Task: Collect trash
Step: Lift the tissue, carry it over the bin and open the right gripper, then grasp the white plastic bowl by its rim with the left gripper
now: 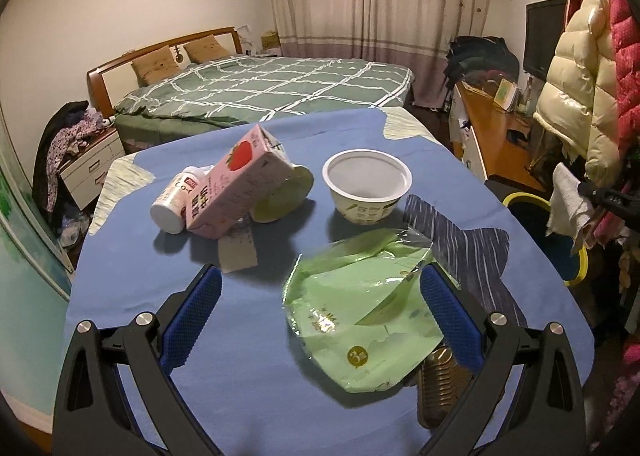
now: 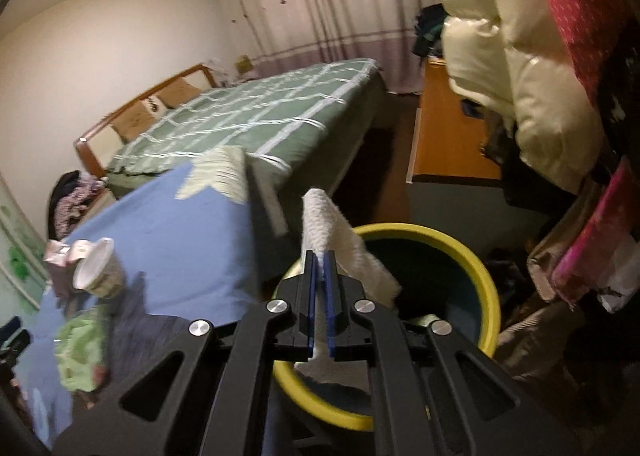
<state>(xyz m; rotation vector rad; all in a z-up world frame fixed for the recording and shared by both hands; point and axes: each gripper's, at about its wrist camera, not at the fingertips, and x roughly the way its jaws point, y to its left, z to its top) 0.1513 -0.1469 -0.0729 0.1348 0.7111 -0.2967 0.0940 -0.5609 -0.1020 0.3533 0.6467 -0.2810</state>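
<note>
My left gripper (image 1: 320, 276) is open low over the blue table (image 1: 248, 320), its fingers on either side of a crumpled green plastic wrapper (image 1: 356, 316). Beyond it lie a white cup (image 1: 366, 186), a pink strawberry carton (image 1: 240, 184), a small white bottle (image 1: 176, 202) and a receipt (image 1: 238, 250). A brown bottle (image 1: 438, 380) lies under the wrapper's near right edge. My right gripper (image 2: 320, 256) is shut on a white paper towel (image 2: 340, 240) and holds it above the yellow-rimmed bin (image 2: 484, 276). The bin (image 1: 528, 202) and towel (image 1: 568, 204) also show at the right of the left wrist view.
A bed with a green checked cover (image 1: 272, 88) stands behind the table. A wooden desk (image 1: 496, 128) and hanging coats (image 1: 580, 76) are on the right. A nightstand with clothes (image 1: 80, 144) is at the left.
</note>
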